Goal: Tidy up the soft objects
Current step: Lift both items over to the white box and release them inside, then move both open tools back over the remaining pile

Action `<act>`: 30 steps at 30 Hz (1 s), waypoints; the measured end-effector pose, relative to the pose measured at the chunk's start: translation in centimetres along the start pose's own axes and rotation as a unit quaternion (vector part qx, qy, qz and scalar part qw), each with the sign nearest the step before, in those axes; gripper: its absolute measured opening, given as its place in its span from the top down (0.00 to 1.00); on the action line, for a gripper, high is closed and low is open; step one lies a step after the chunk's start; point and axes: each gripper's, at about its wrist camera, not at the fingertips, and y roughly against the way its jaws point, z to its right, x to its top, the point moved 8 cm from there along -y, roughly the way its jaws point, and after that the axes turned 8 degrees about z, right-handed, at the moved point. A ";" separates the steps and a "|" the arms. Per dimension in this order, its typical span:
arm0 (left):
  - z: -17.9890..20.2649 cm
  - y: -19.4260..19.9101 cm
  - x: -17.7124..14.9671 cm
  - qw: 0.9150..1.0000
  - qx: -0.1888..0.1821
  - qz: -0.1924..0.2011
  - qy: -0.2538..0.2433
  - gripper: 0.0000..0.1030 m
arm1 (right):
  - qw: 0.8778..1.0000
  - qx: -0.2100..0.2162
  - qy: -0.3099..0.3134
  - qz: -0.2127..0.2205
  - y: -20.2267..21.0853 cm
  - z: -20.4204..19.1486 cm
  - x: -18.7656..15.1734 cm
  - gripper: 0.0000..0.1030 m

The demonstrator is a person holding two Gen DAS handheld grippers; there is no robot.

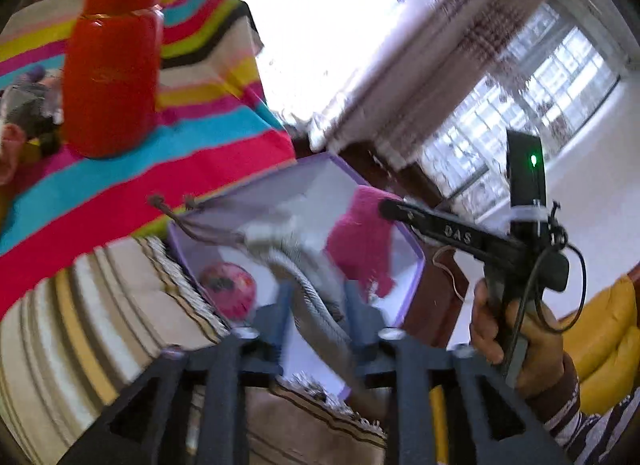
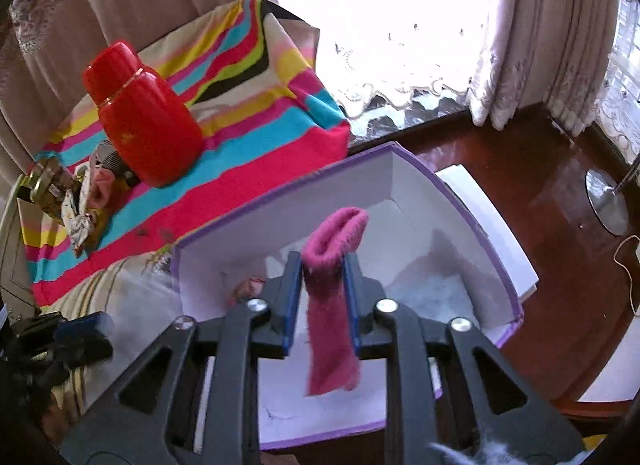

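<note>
A white box with a purple rim (image 1: pixel 417 261) (image 2: pixel 486 231) sits beside a striped cloth. My left gripper (image 1: pixel 318 305) hangs over it, open. A grey ribbed drawstring pouch (image 1: pixel 304 277) runs loosely between its fingers, blurred. In the box lies a pink ball (image 1: pixel 228 290). My right gripper (image 2: pixel 323 265) is above the box's middle, its blue pads against both sides of a pink sock (image 2: pixel 330 317) that dangles down. The left wrist view shows that sock (image 1: pixel 362 241) hanging at the right gripper's tip (image 1: pixel 385 208).
A red bottle (image 1: pixel 114 65) (image 2: pixel 148 117) stands on the bright striped cloth (image 1: pixel 208 153) (image 2: pixel 260 153) left of the box. A hand (image 1: pixel 520 345) grips the right tool. There is a yellow cushion (image 1: pixel 600 337), dark wood floor (image 2: pixel 560 233), a lamp base (image 2: pixel 608 201) and curtains behind.
</note>
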 end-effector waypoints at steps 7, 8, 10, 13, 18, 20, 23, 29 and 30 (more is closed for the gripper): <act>-2.5 1.9 0.5 0.998 0.052 0.031 0.006 0.41 | 0.998 -0.031 0.036 0.049 1.8 -0.8 0.6 0.28; -3.2 2.4 0.6 0.997 0.064 0.036 0.007 0.41 | 0.997 -0.030 0.040 0.053 1.8 -1.2 0.7 0.28; -4.7 3.5 0.9 0.995 0.085 0.048 0.013 0.41 | 0.997 -0.014 0.054 0.062 1.9 -2.9 1.0 0.28; -7.6 5.6 1.1 0.990 0.118 0.068 0.029 0.41 | 0.995 0.025 0.068 0.065 1.7 -6.1 1.0 0.28; -12.9 9.4 1.2 0.978 0.172 0.097 0.061 0.41 | 0.991 0.078 0.093 0.055 0.9 -12.0 0.5 0.28; -15.0 10.6 0.9 0.973 0.188 0.105 0.078 0.41 | 0.989 0.095 0.101 0.048 0.4 -14.3 0.4 0.28; -18.1 12.9 0.3 0.965 0.210 0.117 0.102 0.41 | 0.985 0.114 0.122 0.039 -0.4 -17.9 0.1 0.28; -22.8 15.4 0.1 0.956 0.228 0.130 0.133 0.41 | 0.979 0.145 0.140 0.013 -2.2 -23.3 -0.3 0.28; -23.2 15.7 0.1 0.955 0.229 0.131 0.135 0.41 | 0.978 0.149 0.143 0.009 -2.6 -24.1 -0.4 0.28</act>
